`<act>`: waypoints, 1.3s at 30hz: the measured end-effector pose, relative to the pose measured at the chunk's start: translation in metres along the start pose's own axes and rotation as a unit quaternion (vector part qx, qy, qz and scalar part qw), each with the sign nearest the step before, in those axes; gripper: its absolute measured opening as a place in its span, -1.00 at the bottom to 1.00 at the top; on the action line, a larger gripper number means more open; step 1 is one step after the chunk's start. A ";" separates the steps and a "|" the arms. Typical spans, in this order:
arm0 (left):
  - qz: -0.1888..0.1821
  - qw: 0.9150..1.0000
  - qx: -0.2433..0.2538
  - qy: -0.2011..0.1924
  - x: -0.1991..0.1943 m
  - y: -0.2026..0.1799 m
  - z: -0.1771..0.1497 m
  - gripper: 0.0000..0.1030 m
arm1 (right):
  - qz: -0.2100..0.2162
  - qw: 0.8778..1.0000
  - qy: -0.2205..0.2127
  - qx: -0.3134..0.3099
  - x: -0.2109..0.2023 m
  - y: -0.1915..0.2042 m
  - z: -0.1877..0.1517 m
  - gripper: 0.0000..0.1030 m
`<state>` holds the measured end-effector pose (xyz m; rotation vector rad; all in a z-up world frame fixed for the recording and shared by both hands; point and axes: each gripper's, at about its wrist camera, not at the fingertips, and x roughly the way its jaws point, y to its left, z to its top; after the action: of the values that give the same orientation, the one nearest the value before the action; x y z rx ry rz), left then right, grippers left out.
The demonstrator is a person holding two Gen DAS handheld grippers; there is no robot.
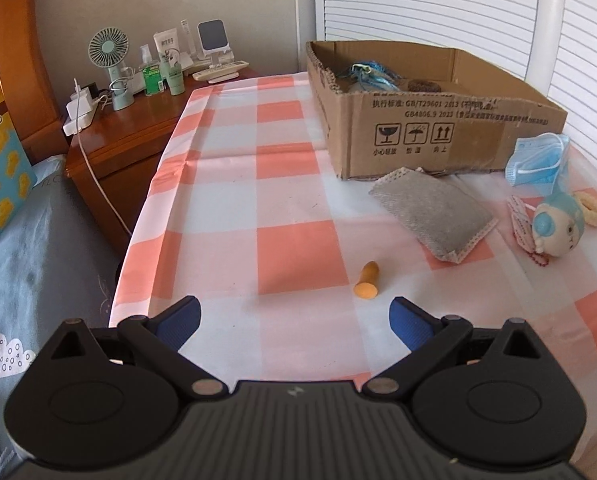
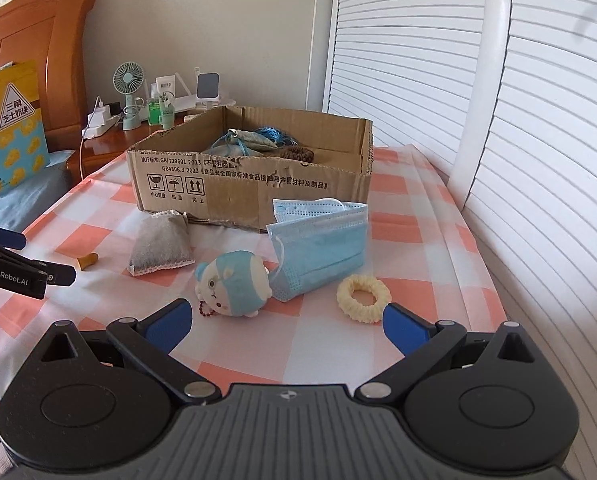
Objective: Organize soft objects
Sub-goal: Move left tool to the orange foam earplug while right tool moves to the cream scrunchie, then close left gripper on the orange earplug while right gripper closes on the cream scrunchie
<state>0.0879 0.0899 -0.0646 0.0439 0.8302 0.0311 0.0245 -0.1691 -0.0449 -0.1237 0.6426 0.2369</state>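
Cardboard box (image 2: 254, 184) sat at the back of the checked tabletop (image 1: 234, 200) as the bin; it already held a blue-tasselled pouch (image 2: 244, 140) & sth brown. Loose items lay w/in reach in front: grey sachet (image 2: 161, 246), orange earplug (image 1: 367, 281), plush keychain (image 2: 234, 284), face mask (image 2: 322, 242), cream scrunchie (image 2: 363, 298). Left claw (image 1: 294, 322) was spread wide, empty, earplug just ahead. Right claw (image 2: 284, 326) was likewise wide apart, touching nothing, plush & scrunchie near.

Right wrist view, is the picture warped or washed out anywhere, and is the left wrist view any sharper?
Right wrist view: fisheye bends the louvered doors, which glare bright white; the cardboard box print reads sharp. Left wrist view: same bending and glare on the doors, and the box print looks softer.
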 end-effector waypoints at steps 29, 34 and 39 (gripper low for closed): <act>-0.016 0.999 0.038 -0.004 0.016 -0.011 0.011 0.89 | 0.007 1.000 0.010 0.010 0.008 -0.002 -0.001 1.00; -0.028 0.997 0.065 -0.018 0.018 -0.020 0.014 0.79 | 0.008 1.000 0.014 0.010 0.010 -0.001 -0.001 1.00; -0.050 0.994 0.092 -0.026 0.021 -0.027 0.020 0.49 | 0.008 1.000 0.016 0.011 0.012 -0.001 -0.001 1.00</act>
<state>0.1165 0.0630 -0.0679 0.1767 0.7799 -0.1404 0.0331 -0.1681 -0.0530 -0.1006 0.6778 0.2439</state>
